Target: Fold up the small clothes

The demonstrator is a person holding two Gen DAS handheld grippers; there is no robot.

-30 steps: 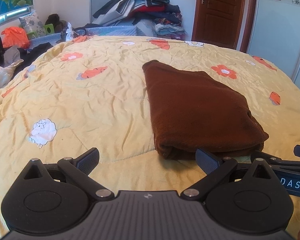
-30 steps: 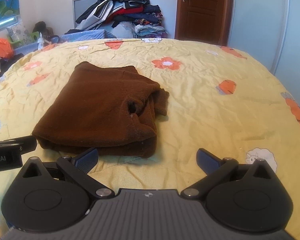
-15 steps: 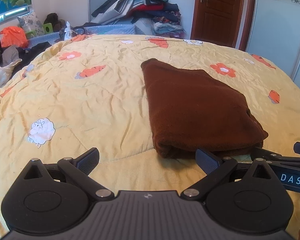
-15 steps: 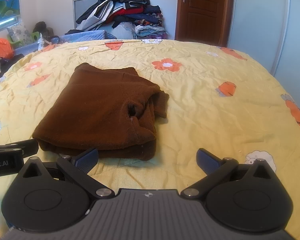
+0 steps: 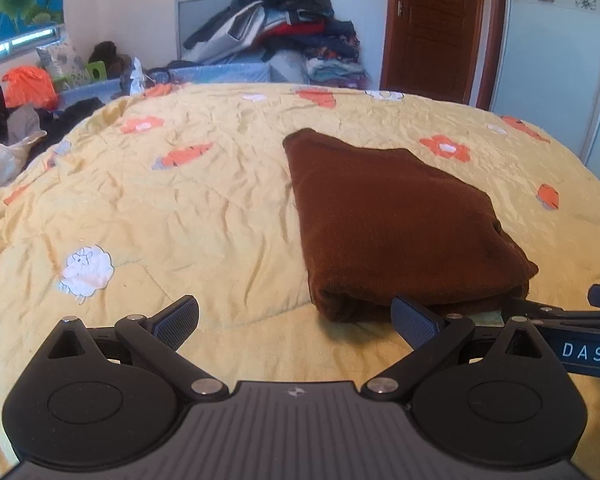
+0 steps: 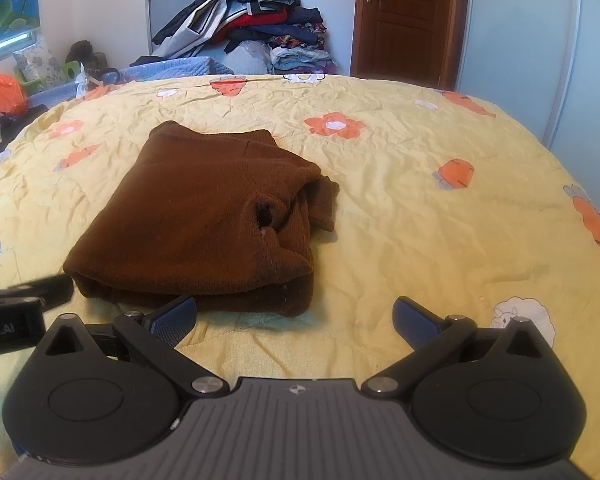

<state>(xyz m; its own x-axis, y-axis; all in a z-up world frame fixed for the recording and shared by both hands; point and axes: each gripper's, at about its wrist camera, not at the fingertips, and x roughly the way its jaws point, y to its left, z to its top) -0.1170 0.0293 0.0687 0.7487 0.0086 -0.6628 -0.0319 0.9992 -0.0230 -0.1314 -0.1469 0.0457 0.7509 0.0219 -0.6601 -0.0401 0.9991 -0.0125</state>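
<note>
Both wide-open grippers [image 5: 294,318] [image 6: 294,318] have backed off slightly, hiding the brown garment's [image 6: 204,216] near edge

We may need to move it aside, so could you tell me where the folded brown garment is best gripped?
Probably at the thick near edge of the brown garment, coming in low from the front, one pair of tongs toward each near corner. There the layers stack into a rounded roll facing both open tongs; the right side shows loose flaps likely to unfold.

The folded garment [image 6: 204,216] is showing solid dark brown. The bed cover [image 6: 420,216] is showing yellow with orange flowers, carrots and white sheep.
</note>
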